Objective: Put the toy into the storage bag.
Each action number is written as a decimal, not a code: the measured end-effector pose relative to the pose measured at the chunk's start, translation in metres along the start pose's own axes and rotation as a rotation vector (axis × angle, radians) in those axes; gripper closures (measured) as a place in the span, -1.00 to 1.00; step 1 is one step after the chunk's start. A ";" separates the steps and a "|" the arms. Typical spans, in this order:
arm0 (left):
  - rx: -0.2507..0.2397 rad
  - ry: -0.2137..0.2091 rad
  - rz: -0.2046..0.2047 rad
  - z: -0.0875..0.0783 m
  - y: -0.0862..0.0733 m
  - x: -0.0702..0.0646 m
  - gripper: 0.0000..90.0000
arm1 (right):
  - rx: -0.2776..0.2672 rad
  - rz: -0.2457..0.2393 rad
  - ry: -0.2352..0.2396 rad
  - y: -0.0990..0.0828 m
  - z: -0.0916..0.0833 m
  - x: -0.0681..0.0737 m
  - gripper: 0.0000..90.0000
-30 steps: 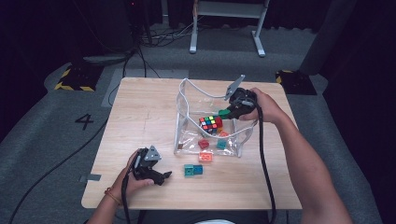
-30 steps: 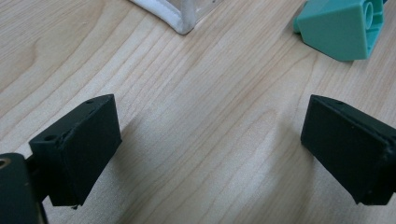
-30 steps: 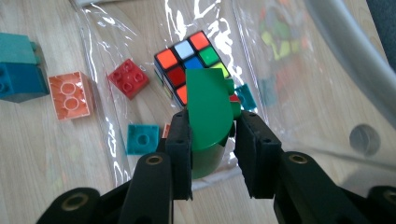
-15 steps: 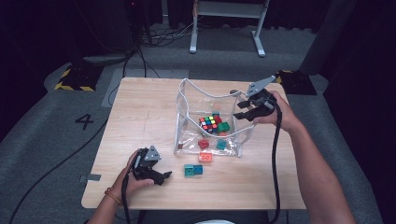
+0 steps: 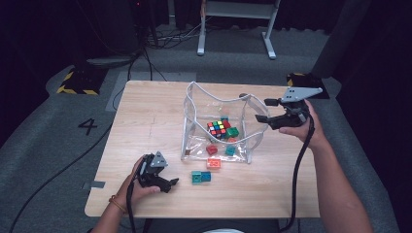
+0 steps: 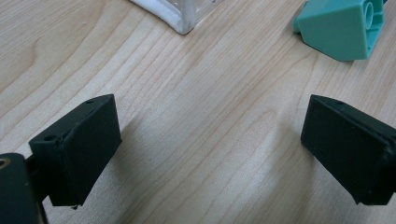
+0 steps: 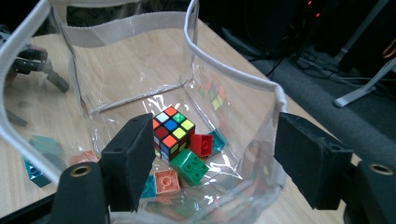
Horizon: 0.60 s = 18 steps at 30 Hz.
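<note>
1. The teal brick [image 5: 200, 177] lies on the table [image 5: 145, 121], just before the clear bag [image 5: 218, 104]: light, hard, slick; pinch its flat sides.
2. Left gripper [image 5: 167, 183] rests nearby, jaws spread, empty.
3. Right gripper [image 5: 265, 110], jaws just opened, is empty beside the bag's rim.

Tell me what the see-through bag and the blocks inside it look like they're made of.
The bag looks like soft clear vinyl: glossy, creased, with a pale fabric-like rim. The green brick and red brick look like hard, smooth moulded plastic with studs. The puzzle cube seems plastic too.
</note>
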<state>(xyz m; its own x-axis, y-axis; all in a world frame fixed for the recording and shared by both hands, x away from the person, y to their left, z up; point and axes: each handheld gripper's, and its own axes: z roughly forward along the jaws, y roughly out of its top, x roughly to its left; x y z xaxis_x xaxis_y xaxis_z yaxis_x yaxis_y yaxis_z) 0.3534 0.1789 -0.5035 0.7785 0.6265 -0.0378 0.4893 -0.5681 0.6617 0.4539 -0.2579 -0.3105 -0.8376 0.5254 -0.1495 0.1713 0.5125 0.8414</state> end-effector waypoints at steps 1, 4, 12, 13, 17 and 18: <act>0.000 -0.001 0.000 0.000 0.000 0.000 -0.89 | -0.010 0.000 -0.011 -0.001 -0.005 0.001 -0.35; 0.000 0.000 0.000 0.000 0.000 0.000 -0.89 | -0.043 0.013 -0.036 -0.004 -0.017 0.003 -0.35; 0.000 0.000 0.000 0.000 0.000 0.000 -0.89 | -0.043 0.008 -0.076 -0.020 -0.042 0.010 -0.35; 0.000 0.000 0.000 0.000 0.000 0.000 -0.89 | -0.043 0.006 -0.079 -0.024 -0.044 0.011 -0.35; 0.000 -0.001 0.000 0.000 0.000 0.000 -0.89 | -0.042 0.018 -0.080 -0.038 -0.049 0.017 -0.34; 0.000 0.000 0.000 0.000 0.000 0.000 -0.89 | -0.042 0.022 -0.082 -0.042 -0.050 0.019 -0.33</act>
<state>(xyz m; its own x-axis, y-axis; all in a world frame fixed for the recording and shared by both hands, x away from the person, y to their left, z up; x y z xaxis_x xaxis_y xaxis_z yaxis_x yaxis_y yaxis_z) 0.3534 0.1789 -0.5035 0.7785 0.6265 -0.0375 0.4892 -0.5682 0.6617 0.4055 -0.3032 -0.3228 -0.7885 0.5908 -0.1708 0.1661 0.4720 0.8658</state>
